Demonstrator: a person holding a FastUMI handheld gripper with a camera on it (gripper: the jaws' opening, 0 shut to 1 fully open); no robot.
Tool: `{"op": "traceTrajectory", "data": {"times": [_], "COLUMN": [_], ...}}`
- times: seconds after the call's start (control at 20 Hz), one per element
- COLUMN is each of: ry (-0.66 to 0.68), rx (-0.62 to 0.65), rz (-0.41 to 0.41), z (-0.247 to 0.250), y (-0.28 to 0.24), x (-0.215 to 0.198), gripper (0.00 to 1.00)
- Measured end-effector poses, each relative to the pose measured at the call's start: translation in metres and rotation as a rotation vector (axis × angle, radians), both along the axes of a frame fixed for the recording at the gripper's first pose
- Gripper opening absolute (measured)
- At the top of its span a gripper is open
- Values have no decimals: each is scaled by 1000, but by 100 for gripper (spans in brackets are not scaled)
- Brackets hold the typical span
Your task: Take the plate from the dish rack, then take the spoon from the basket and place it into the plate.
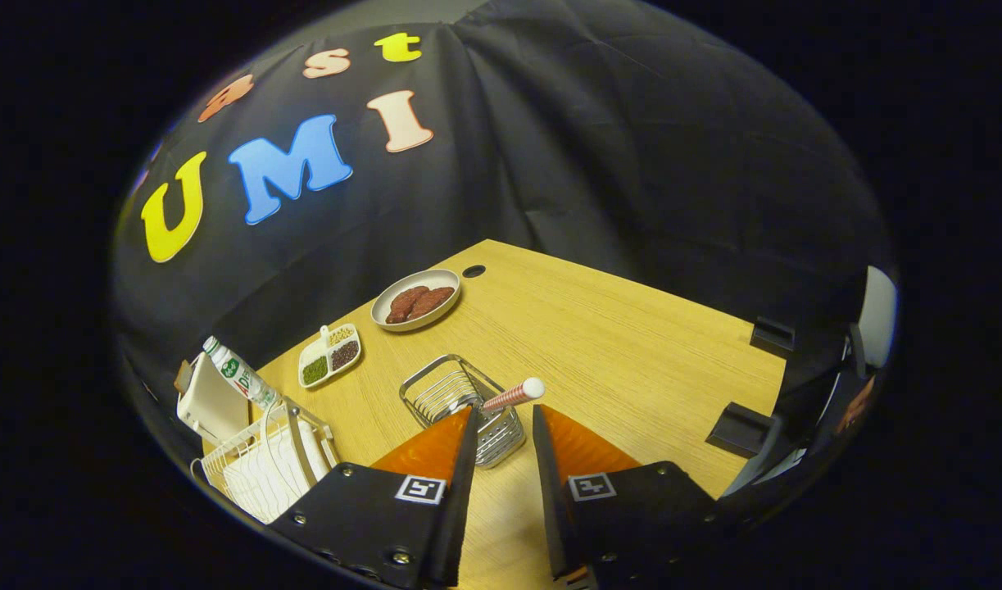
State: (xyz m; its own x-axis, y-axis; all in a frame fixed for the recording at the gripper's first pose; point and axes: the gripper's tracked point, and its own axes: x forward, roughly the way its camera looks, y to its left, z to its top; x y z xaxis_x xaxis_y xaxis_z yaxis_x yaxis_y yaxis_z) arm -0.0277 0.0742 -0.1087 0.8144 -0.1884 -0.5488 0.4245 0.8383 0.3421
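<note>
My claw (502, 422) apart, empty. Plate (259, 475) in rack (222, 463), left of claw: not taken. Spoon (513, 394) in basket (460, 406) just ahead. I judge both steps left.

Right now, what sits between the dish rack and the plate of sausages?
In the gripper view, a divided dish of grains lies on the table between the dish rack and the sausage plate. The gripper is open.

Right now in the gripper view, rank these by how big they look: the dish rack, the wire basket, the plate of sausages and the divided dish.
1. dish rack, nearest the camera, so its lead is unsure
2. wire basket, just ahead of the open gripper
3. plate of sausages
4. divided dish
</note>
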Motion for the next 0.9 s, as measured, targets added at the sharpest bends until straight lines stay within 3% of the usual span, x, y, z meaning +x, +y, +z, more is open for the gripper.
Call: {"op": "traceTrajectory", "data": {"times": [0.4, 0.55, 0.75, 0.9], "ry": [-58, -106, -110, -106], "rx": [108, 102, 63, 11], "rz": [-35, -7, 38, 57], "z": [-12, -1, 10, 21], "y": [-13, -10, -4, 1], "x": [28, 32, 30, 25], "gripper": [40, 16, 5, 5]}}
